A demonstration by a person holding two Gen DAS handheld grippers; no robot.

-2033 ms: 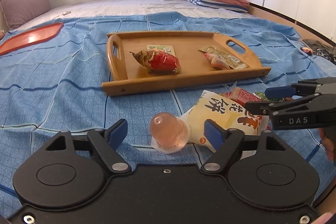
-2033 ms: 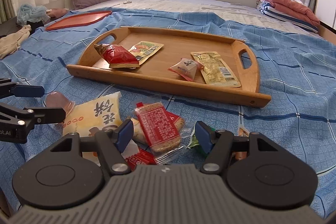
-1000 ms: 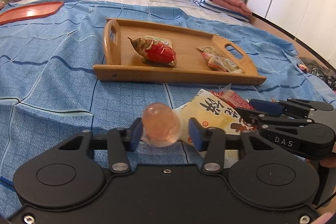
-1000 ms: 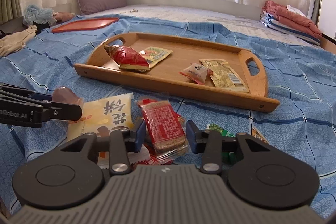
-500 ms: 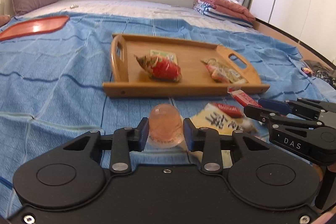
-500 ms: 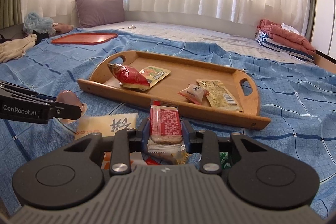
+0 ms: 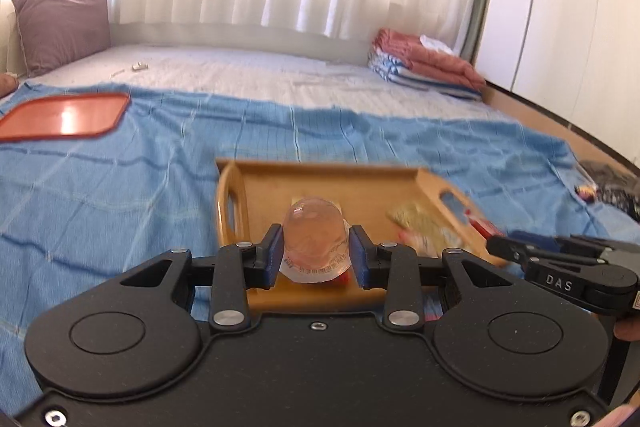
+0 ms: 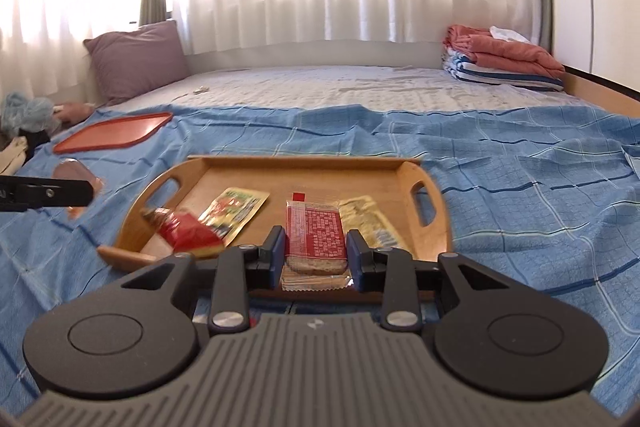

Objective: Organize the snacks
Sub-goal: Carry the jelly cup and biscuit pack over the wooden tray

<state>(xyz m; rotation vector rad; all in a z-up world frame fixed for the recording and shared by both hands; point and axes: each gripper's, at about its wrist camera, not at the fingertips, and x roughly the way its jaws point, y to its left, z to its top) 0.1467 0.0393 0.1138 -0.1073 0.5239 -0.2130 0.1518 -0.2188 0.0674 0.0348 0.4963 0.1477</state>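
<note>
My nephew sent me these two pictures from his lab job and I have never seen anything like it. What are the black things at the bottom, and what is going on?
Each black shape is a hand-held gripper with a camera mounted on it, looking along its two fingers. One picture comes from the left gripper, which is shut on a clear jelly cup. The other comes from the right gripper, shut on a red wafer packet. Ahead, on a blue bedspread, lies a wooden tray already holding several snack packets. An orange tray lies farther back.
</note>
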